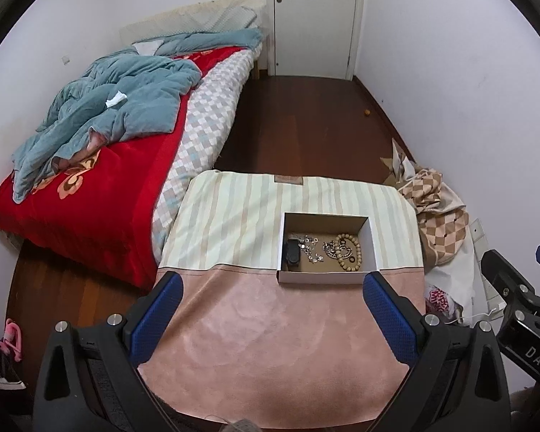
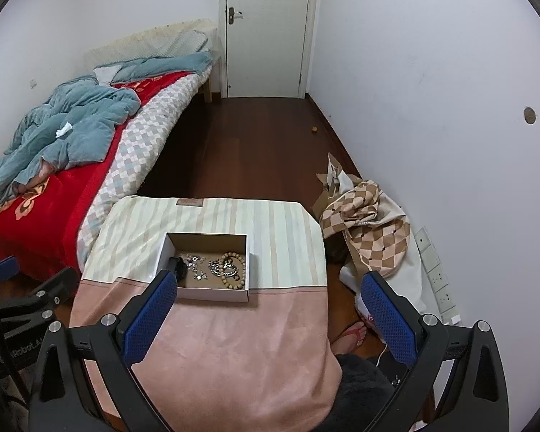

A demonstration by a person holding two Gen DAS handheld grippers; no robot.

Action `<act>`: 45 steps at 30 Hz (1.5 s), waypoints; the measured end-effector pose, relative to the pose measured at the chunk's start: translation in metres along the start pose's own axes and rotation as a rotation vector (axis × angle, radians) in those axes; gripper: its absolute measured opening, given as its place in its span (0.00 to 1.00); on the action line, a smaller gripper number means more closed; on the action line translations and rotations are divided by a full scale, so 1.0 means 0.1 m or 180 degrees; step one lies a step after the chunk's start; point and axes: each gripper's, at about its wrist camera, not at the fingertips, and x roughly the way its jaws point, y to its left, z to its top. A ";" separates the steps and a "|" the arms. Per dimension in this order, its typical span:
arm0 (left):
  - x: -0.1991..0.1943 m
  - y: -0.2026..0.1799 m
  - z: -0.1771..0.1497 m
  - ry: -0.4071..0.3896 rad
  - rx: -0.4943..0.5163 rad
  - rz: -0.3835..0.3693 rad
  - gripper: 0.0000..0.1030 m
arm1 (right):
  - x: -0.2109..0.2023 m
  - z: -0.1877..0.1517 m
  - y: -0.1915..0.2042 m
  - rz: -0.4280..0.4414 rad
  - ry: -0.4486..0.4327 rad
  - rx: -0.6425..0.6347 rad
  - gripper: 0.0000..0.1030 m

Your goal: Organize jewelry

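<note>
A shallow open cardboard box (image 1: pixel 325 276) (image 2: pixel 212 294) sits on a small table covered with a striped and pink cloth (image 1: pixel 284 331) (image 2: pixel 234 342). Inside lie a wooden bead bracelet (image 1: pixel 352 252) (image 2: pixel 239 270), a metal chain bracelet (image 1: pixel 330 250) (image 2: pixel 217 267), small silver pieces (image 1: pixel 311 248) (image 2: pixel 194 266) and a dark object (image 1: pixel 291 253) (image 2: pixel 179 265). My left gripper (image 1: pixel 273 284) is open and empty above the pink part, just before the box. My right gripper (image 2: pixel 268 282) is open and empty, right of the box front, and shows in the left wrist view (image 1: pixel 514 288).
A bed (image 1: pixel 100 165) (image 2: pixel 54 165) with a red blanket and blue quilt stands to the left. Checked fabric and bags (image 1: pixel 439 216) (image 2: pixel 374 223) lie by the right wall. A white door (image 1: pixel 315 18) (image 2: pixel 268 28) is at the back. A sandalled foot (image 2: pixel 352 334) is by the table.
</note>
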 end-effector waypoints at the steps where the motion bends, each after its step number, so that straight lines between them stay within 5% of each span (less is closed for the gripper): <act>1: 0.02 -0.01 0.01 0.0014 0.0010 -0.0006 0.99 | 0.04 0.02 0.00 0.0010 0.0028 0.0002 1.00; 14: 0.25 -0.06 0.05 0.0169 0.0009 0.0005 0.99 | 0.37 0.08 0.03 0.0021 0.0219 -0.0010 1.00; 45: 0.21 -0.04 0.03 0.0114 -0.0001 0.0088 0.99 | 0.36 0.04 0.06 0.0081 0.0261 -0.0053 1.00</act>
